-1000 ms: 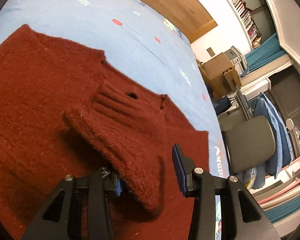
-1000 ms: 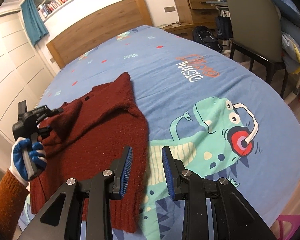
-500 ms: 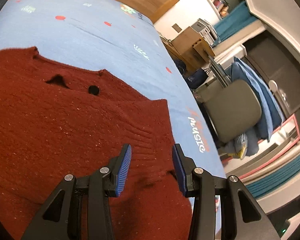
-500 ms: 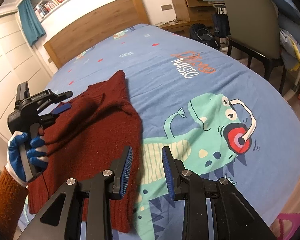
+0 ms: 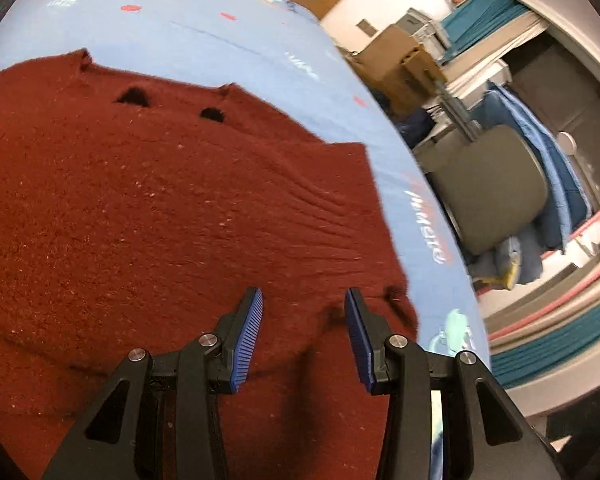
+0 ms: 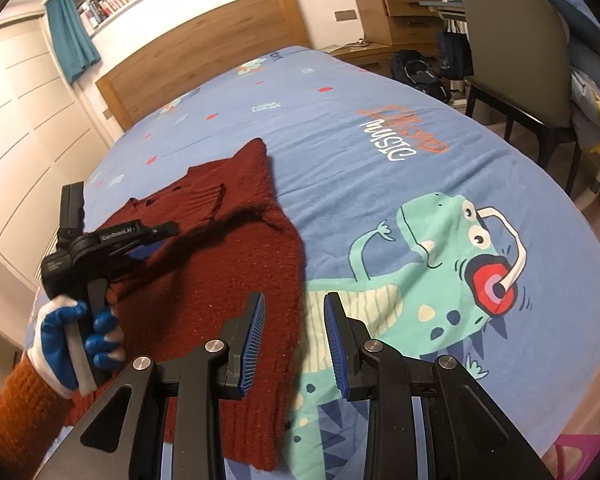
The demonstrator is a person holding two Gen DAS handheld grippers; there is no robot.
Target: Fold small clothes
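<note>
A small rust-red knit sweater (image 6: 236, 256) lies on the blue bed cover (image 6: 380, 208), with one sleeve folded in across its body. It fills the left wrist view (image 5: 172, 208). My left gripper (image 5: 303, 336) is open and empty, hovering just above the sweater near its right edge. In the right wrist view the left gripper (image 6: 156, 240) is held by a gloved hand over the sweater's middle. My right gripper (image 6: 295, 332) is open and empty, above the sweater's near right edge.
A wooden headboard (image 6: 204, 60) stands at the far end of the bed. A grey chair (image 6: 516, 52) and a wooden desk (image 6: 396, 20) stand at the right of the bed. A dinosaur print (image 6: 432, 264) covers the bedspread right of the sweater.
My left gripper has let go of the sleeve cuff it held a second ago; the sleeve now lies folded on the sweater. The left gripper has drawn back. The right gripper barely moved.
</note>
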